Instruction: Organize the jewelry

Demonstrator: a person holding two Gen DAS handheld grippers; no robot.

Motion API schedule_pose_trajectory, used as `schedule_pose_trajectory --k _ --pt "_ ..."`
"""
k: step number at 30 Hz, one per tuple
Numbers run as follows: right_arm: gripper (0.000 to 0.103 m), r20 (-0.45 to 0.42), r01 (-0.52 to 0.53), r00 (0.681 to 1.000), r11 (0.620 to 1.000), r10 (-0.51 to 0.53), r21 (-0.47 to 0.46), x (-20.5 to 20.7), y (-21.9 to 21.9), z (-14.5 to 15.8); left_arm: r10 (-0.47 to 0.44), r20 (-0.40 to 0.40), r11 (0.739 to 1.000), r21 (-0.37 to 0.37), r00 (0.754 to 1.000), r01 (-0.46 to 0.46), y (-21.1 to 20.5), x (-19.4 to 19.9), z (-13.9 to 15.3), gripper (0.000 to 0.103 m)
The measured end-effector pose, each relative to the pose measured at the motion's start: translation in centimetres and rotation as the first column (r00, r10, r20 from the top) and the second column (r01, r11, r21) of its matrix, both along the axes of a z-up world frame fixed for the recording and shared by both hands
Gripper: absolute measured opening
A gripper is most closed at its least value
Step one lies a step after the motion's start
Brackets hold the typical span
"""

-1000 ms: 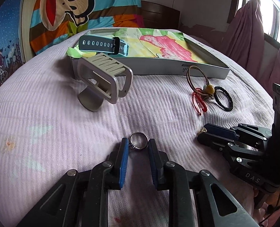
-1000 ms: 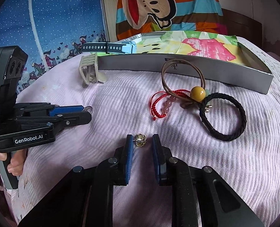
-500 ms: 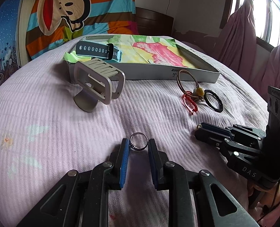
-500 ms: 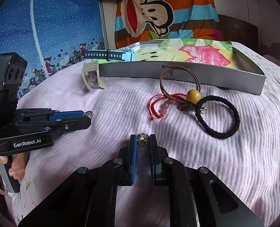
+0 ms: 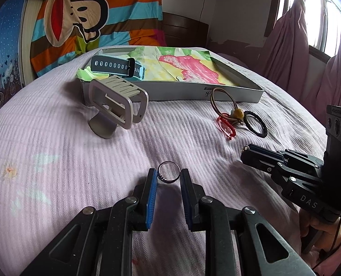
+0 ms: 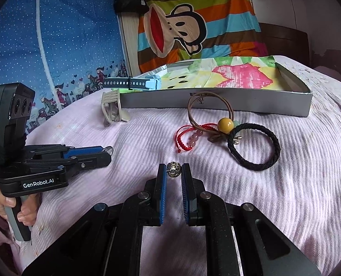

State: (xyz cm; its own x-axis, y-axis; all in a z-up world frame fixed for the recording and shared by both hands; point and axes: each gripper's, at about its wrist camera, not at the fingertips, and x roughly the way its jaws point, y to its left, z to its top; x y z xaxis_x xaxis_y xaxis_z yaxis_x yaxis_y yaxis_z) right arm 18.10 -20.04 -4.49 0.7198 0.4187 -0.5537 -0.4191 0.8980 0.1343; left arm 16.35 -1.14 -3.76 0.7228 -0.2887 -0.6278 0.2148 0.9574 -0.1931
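Judging by the layout, little is sorted: only the watch (image 5: 117, 65) lies at the box (image 5: 193, 93) corner. A ring (image 5: 169, 172) is pinched in the left gripper (image 5: 169, 176), a bead charm (image 6: 174, 169) in the right gripper (image 6: 174, 172); bracelets (image 6: 225, 128) are left on the bedspread (image 5: 55, 151).

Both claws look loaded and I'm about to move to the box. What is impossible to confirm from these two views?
- Box floor, both views: the near wall and colourful paper hide it.
- Watch: where its far end rests is hidden by the box rim.
- Small bead in the right claw: too small to identify; in the left view its tips cover it.
- Ring in the left claw: setting detail too small.
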Motion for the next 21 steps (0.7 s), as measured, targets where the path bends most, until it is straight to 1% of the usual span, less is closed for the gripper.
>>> schedule_pose_trajectory --k 5,11,14,17,21 --pt "0.011 -0.008 -0.021 1.000 1.000 0.021 0.014 0.2 0.0 0.1 -0.030 0.003 0.999 -0.021 1.000 0.030 -0.3 0.4 1.0 0.018" --pt "0.011 -0.020 -0.018 1.000 0.996 0.020 0.083 0.6 -1.1 0.9 -0.044 0.024 0.999 -0.023 0.999 0.044 -1.0 1.1 2.2 0.018" --pt "0.011 -0.021 -0.007 1.000 0.994 0.009 0.112 1.0 -1.8 1.4 -0.047 0.052 0.998 -0.031 0.998 0.048 -1.3 1.3 3.3 0.018" --pt "0.011 0.010 0.011 1.000 0.993 -0.012 0.119 1.6 -2.3 2.6 -0.027 0.088 0.999 -0.024 0.996 0.029 -1.7 2.0 4.5 0.018" --pt "0.011 0.034 0.046 0.998 0.992 -0.051 0.121 3.6 -2.8 4.3 0.003 0.107 0.998 -0.068 0.994 0.004 -1.9 3.6 5.8 0.018"
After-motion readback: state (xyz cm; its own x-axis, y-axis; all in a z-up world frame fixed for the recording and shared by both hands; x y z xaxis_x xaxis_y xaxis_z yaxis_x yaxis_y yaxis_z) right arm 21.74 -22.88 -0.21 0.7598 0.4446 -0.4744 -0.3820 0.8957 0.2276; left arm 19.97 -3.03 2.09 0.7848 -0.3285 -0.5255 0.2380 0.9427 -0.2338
